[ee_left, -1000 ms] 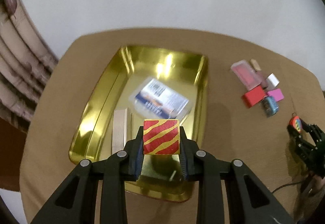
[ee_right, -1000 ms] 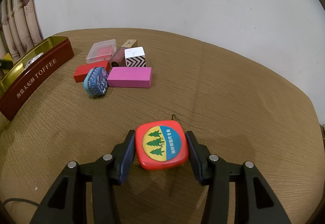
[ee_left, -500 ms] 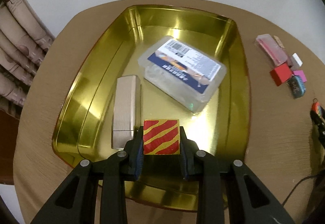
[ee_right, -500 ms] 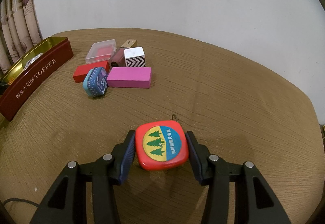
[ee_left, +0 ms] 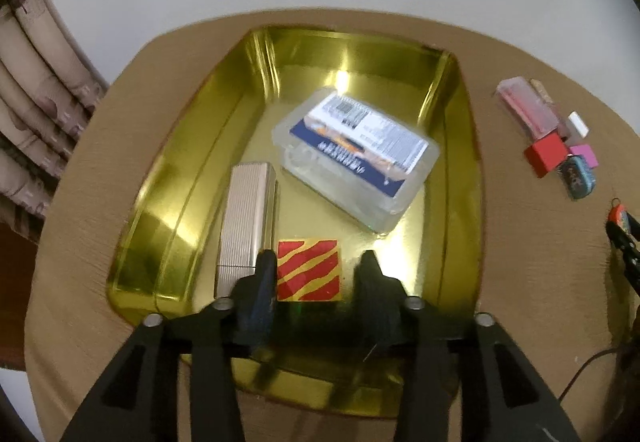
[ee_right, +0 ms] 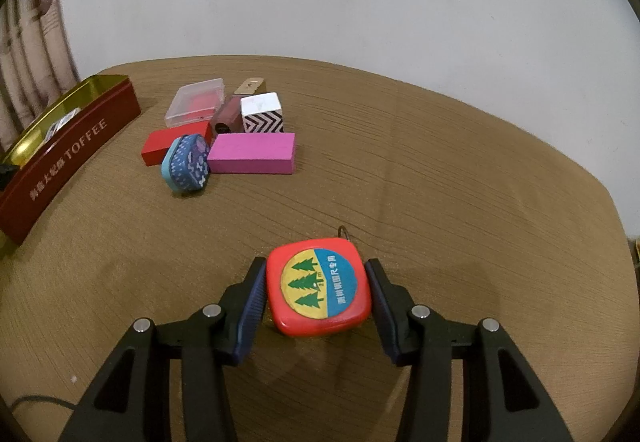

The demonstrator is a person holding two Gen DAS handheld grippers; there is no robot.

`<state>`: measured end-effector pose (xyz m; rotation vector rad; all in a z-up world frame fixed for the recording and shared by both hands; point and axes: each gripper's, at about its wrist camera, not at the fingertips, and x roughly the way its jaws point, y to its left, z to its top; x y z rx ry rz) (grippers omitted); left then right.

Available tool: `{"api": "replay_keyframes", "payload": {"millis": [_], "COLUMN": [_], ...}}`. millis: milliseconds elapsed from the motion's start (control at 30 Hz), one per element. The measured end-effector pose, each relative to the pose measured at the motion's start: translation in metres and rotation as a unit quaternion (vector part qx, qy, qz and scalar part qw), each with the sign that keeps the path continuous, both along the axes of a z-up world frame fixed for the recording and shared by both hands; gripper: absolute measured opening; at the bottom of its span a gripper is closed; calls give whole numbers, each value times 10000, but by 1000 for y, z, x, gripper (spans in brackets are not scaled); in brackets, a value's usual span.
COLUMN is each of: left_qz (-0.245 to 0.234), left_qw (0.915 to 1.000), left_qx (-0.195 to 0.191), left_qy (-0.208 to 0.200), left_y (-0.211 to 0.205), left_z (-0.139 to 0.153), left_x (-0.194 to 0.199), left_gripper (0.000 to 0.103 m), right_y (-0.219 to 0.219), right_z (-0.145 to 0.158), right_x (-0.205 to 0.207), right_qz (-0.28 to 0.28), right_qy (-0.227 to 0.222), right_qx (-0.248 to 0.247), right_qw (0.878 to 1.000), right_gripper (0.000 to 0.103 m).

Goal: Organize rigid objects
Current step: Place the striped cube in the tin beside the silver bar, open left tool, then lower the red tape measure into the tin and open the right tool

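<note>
My left gripper (ee_left: pixel 316 274) is open over the near end of the gold tin tray (ee_left: pixel 168 177). A red-and-gold striped block (ee_left: pixel 309 269) lies on the tray floor between the fingers, touching the left pad with a gap at the right one. A ribbed beige case (ee_left: pixel 246 217) and a clear plastic box with a label (ee_left: pixel 356 153) also lie in the tray. My right gripper (ee_right: pixel 316 290) is shut on a red tape measure (ee_right: pixel 318 288) just above the brown table. The tray shows as a red "TOFFEE" tin (ee_right: pixel 68 157) in the right wrist view.
A cluster of small items lies on the table right of the tray: a clear box with red inside (ee_right: pixel 196 105), a zigzag-patterned block (ee_right: pixel 262 117), a red block (ee_right: pixel 172 141), a pink block (ee_right: pixel 252 157), a blue patterned tin (ee_right: pixel 186 161). The cluster also shows in the left wrist view (ee_left: pixel 556 145). Curtains hang at left.
My left gripper has opened and let go of the striped block, which now rests on the tray floor. The left view has pulled back slightly. The right gripper has not moved.
</note>
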<state>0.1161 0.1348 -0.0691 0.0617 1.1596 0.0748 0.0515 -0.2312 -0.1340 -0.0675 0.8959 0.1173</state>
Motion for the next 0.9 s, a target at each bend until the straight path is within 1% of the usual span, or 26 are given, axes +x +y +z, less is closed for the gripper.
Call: {"api": "replay_keyframes", "payload": {"millis": [67,133,200,300,367,433,567,633,767,833,900], "left_qz": [-18,-27,-11,32,157,326,611,771,898,892,993], "left_qw": [9999,9995,9989,9977,9967,9961,9957,9944,9932,9930,9922], "left_qx": [55,97,117,232,309,278,95,7,20,-15,-27], "left_qy": [-139,-312,-457,-629,-738,-774,-686,-727,-745,-773,-758], "left_y": [-2,-3,-1,5,12,22,43,52,59,62,67], "left_z": [10,20,29,38,41,41,34,33,34,36,37], "left_x": [-5,-13,-22,-35,-45,-55,-72,-80,-90,-92,-95], "left_gripper": [60,65,68,72,75,75,75,76,76,77,77], "right_y": [1,3,5,9,14,20,53,74,127,157,181], "right_z": [1,3,6,14,22,30,52,64,90,99,103], "right_x": [1,3,3,1,-2,-4,-5,-3,2,6,8], "right_qz": [-55,-144,-209,-274,-281,-233,124,361,906,1206,1432], "right_qy": [49,141,187,225,197,198,63,11,-167,-163,-139], "right_qx": [-33,-50,-113,-45,-45,76,92,161,237,205,230], "right_qw": [10000,9998,9995,9994,9994,9995,9999,9992,9955,9924,9893], "right_gripper": [49,49,49,49,49,49,49,49,49,49,49]}}
